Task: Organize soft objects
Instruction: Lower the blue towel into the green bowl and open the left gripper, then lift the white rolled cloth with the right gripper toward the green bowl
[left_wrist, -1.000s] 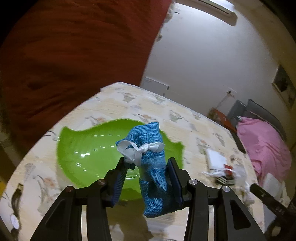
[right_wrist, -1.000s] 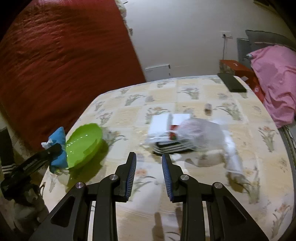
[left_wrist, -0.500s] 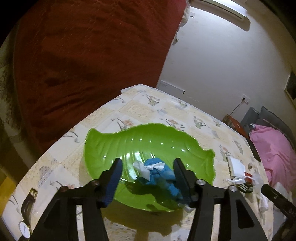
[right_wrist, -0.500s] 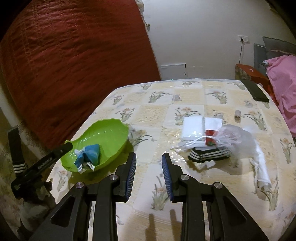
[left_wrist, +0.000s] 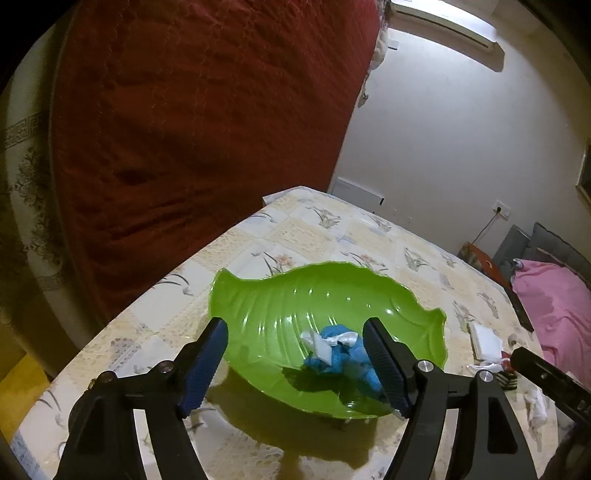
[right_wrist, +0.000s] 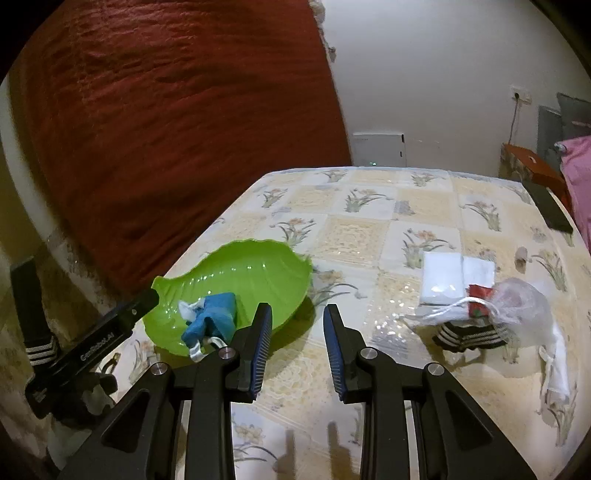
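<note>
I have the table (right_wrist: 369, 229) with its floral cloth filling the lower half of both views, red mattress (right_wrist: 177, 122) upper left. Green leaf-shaped bowl (left_wrist: 295, 314) sits lower centre in the left wrist view, lower left in the right one. Blue pouch (left_wrist: 340, 354) with its white ribbon lies inside the bowl, at its near side, one end draping over the rim in the right wrist view. My left gripper (left_wrist: 295, 365) is spread wide, holding nothing, jaws either side of the pouch and clear of it. My right gripper (right_wrist: 297, 347) is partly spread, empty, over bare cloth. Step in hand looks like backing the left tool off: I'd pull straight up and away so a jaw doesn't snag the ribbon or tip the bowl. Only the right view shows the next pile properly: white folded cloths (right_wrist: 443, 277), clear drawstring bag (right_wrist: 517, 306), striped black item (right_wrist: 469, 336) at right centre. Left view only catches them small at the right edge, but shows the bowl interior better.
</note>
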